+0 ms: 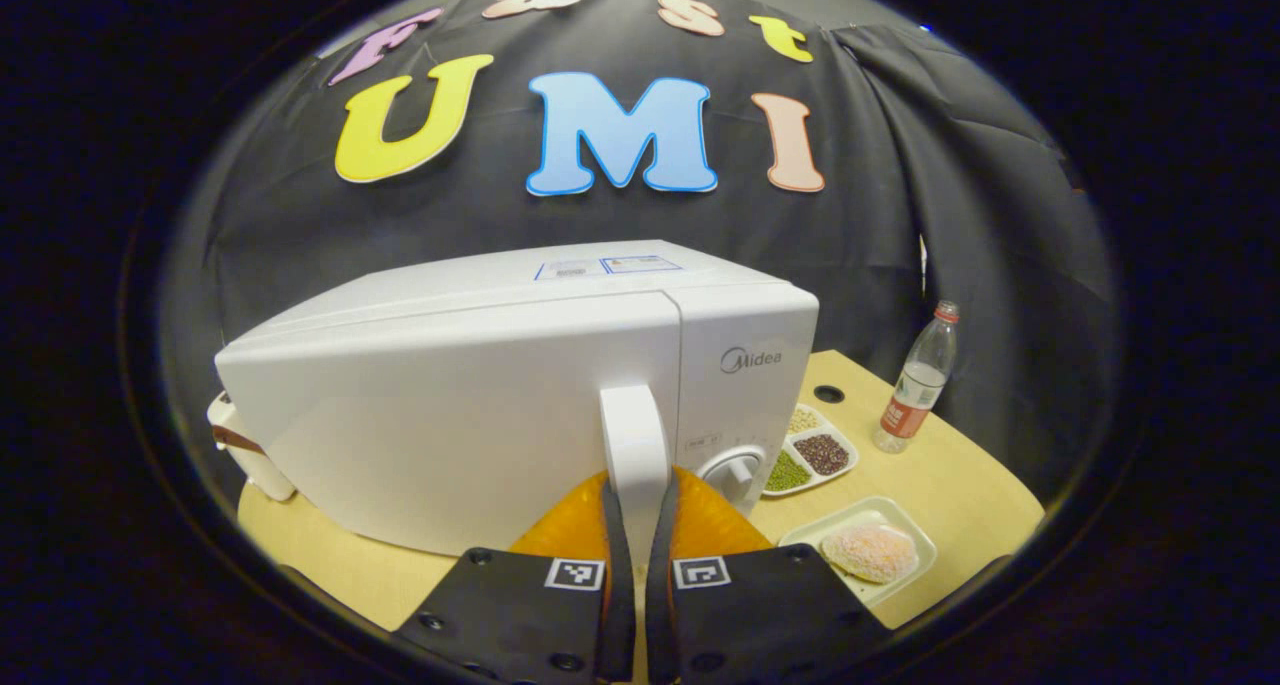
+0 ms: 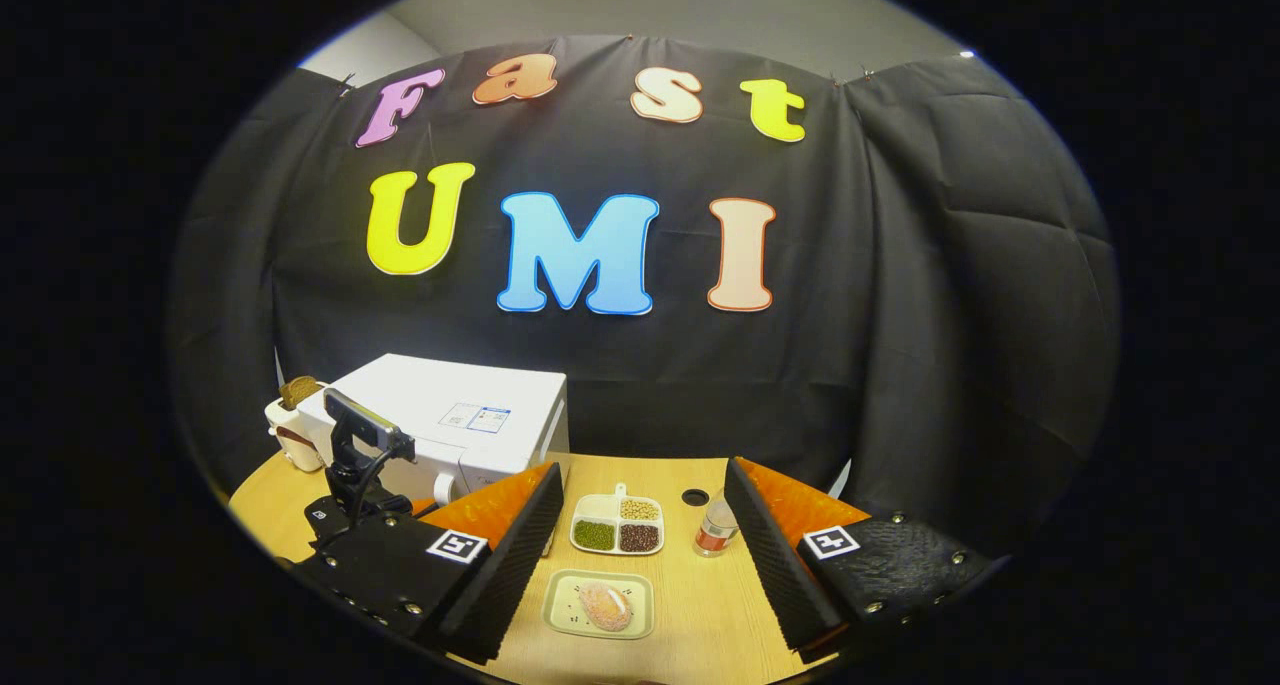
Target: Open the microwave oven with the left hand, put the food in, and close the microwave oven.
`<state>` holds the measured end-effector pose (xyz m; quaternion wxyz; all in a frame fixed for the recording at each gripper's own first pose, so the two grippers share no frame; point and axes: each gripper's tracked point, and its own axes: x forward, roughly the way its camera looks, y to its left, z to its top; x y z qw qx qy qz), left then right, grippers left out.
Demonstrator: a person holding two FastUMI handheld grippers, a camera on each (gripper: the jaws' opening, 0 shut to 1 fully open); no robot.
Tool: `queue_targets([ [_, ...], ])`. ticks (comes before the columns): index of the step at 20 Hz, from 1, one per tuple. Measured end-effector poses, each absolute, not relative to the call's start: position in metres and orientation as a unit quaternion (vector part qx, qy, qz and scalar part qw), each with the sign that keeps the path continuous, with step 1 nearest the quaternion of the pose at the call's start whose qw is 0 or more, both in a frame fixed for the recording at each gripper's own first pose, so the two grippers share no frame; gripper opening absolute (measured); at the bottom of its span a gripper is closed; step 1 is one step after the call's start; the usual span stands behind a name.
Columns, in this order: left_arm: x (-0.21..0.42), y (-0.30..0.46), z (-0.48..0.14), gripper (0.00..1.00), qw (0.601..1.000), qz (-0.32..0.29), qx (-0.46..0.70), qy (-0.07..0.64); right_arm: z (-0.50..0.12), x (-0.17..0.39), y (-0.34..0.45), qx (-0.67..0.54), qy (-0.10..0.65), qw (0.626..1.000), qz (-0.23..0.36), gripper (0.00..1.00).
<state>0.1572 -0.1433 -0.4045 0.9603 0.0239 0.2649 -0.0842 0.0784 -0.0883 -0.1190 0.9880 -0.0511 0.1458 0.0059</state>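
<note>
At lower centre of the left gripper view, the left gripper clamps the white microwave's upright door handle. The right gripper gapes wide and empty above the pink food on its tray.

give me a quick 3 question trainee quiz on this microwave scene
1. True or false: the left tongs are closed on the microwave door handle.
2. Where does the food tray sit relative to the right tongs? A) gripped B) on the table, between the open fingers, untouched C) inside the microwave
3. Fill in: the water bottle stands ____ on the table.

Key: 1 true; 2 B; 3 upright
</note>
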Motion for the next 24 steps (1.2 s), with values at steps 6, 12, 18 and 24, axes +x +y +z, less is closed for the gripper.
queue_targets([
  [6, 0.156, -0.144, -0.406, 0.11, 0.954, -0.108, 0.033, 0.277, -0.125, 0.072, -0.100, -0.023, 0.149, 0.988, -0.021, 0.99],
  [12, 0.156, -0.144, -0.405, 0.10, 0.950, -0.118, 0.035, 0.287, -0.126, 0.068, -0.110, -0.012, 0.148, 0.988, -0.044, 0.99],
  [18, 0.155, -0.145, -0.405, 0.11, 0.947, -0.125, 0.035, 0.294, -0.124, 0.066, -0.107, -0.013, 0.144, 0.988, -0.052, 0.99],
  [24, 0.092, -0.134, -0.396, 0.11, 0.941, -0.156, 0.052, 0.297, -0.126, 0.063, -0.097, -0.008, 0.144, 0.988, -0.050, 0.99],
])
